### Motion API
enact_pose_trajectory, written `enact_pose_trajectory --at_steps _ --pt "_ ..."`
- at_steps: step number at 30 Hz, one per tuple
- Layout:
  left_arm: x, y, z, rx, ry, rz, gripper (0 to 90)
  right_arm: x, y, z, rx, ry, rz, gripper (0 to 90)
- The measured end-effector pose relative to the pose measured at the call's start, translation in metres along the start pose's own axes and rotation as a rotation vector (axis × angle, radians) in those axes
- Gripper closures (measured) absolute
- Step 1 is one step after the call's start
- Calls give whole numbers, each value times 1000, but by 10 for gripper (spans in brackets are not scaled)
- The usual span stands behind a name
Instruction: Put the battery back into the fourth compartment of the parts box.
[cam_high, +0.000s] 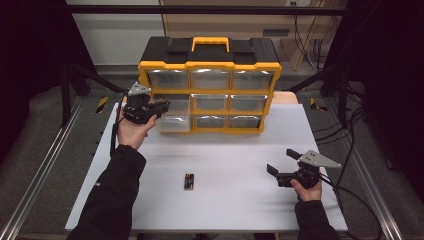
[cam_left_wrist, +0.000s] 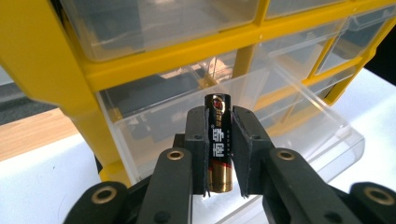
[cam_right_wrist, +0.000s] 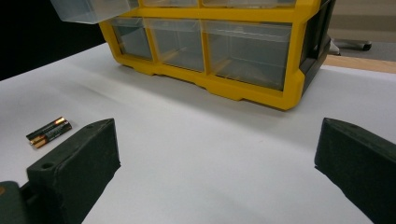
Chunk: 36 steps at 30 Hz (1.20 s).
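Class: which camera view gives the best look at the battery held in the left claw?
The left gripper view: the battery stands upright, close up, label readable, clamped in the left claw. The high view has that claw small, the battery indistinct.

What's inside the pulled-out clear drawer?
The open drawer looks empty through its clear walls. The battery clamped in the left gripper and its jaws cover part of the drawer's floor.

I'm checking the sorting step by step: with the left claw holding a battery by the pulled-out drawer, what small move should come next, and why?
Probably ease the left claw a little forward and down over the open drawer, then let go. Its jaws clamp the battery upright, just at the drawer's near edge, so a release here might miss.
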<state>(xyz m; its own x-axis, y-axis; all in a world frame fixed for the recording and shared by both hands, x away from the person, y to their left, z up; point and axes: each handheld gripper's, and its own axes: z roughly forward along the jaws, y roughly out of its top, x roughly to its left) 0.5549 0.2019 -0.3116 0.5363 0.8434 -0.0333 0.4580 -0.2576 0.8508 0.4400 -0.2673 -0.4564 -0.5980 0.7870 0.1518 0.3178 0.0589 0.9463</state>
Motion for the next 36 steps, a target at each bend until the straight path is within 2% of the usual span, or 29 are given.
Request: enact_pose_trajectory --at_steps 4,8,11,13,16,17,18,22,26,31,32,33,36 --pt "1 -4 4 30 25 8 762 0 0 0 -1 -1 0 4" --pt "2 -6 7 38 29 10 761 0 0 0 -1 -2 -1 3" --pt "2 -7 7 28 26 15 758 0 0 0 -1 -2 -1 3" --pt "2 -7 5 4 29 22 743 0 0 0 0 -1 0 3" --pt "2 -6 2 -18 20 19 673 0 0 0 2 2 1 4" --pt "2 -6 -2 -47 14 23 635 0 0 0 1 1 1 3" --pt "2 -6 -2 -47 14 23 613 0 0 0 0 2 1 3" --pt "2 -5 -13 -101 -19 15 493 0 0 -1 -3 1 -1 3" --pt "0 -6 -20 -134 -18 19 365 0 0 -1 -6 -1 -2 3" --pt "-8 -15 -39 -202 -53 38 264 0 0 -1 -6 1 -4 3" --pt "-8 -15 -39 -202 -53 38 251 0 0 -1 -6 2 -7 3" --pt "-10 -19 -45 -227 -72 28 227 0 0 -1 -6 2 -3 3" --pt "-13 -25 -54 -253 -94 19 159 0 0 -1 -7 0 0 3"
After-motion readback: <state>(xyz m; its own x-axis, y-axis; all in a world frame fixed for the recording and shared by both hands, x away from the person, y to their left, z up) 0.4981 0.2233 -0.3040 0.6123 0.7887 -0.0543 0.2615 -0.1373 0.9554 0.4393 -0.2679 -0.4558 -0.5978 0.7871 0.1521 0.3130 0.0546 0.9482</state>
